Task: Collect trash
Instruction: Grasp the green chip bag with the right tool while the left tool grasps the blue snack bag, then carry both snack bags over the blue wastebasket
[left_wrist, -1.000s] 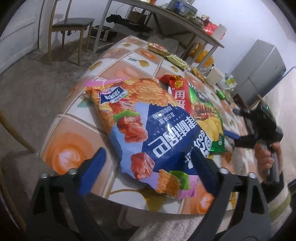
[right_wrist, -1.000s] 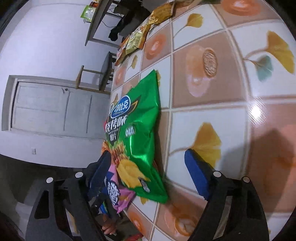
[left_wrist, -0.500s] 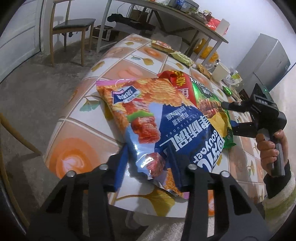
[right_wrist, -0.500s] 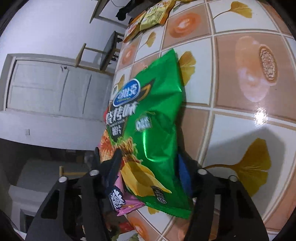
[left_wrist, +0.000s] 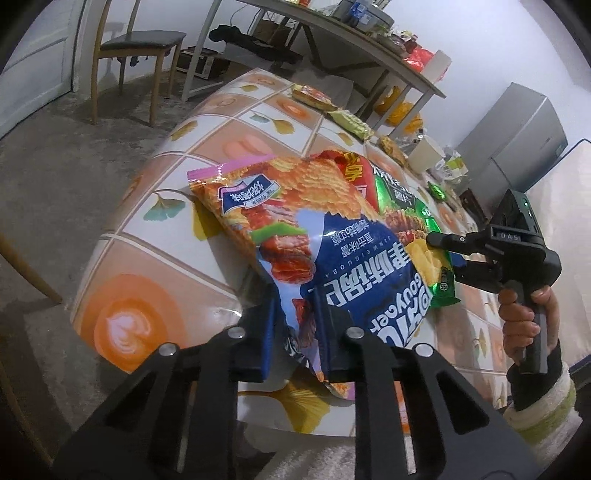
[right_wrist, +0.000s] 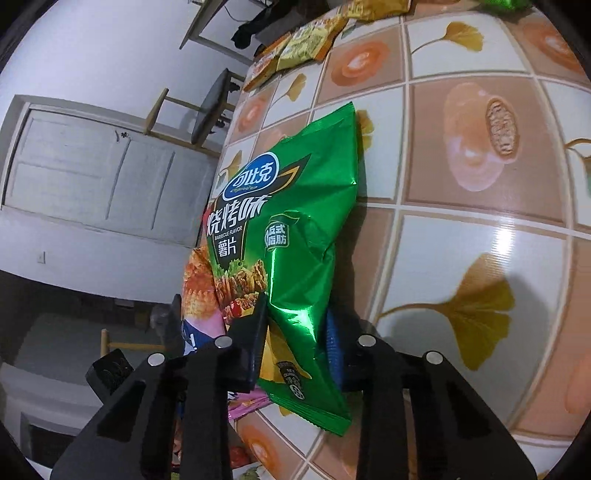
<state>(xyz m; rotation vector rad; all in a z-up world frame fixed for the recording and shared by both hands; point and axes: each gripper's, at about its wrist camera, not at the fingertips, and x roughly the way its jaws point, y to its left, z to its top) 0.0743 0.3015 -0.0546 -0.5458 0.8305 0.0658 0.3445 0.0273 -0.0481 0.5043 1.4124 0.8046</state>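
A large blue and orange crisp bag lies at the near end of the tiled table. My left gripper is shut on its lower edge. A green barbecue crisp bag lies beside it, partly under the blue bag in the left wrist view. My right gripper is shut on the green bag's bottom end, and shows in the left wrist view. A red bag lies between the two, mostly hidden.
Several small snack packets lie further along the table. A wooden chair and a long desk stand beyond. A grey fridge stands at the right. A white door is behind the table.
Both grippers were open a second ago and have closed, the left on the blue bag, the right on the green bag. The blue bag's near edge is now lifted and creased.
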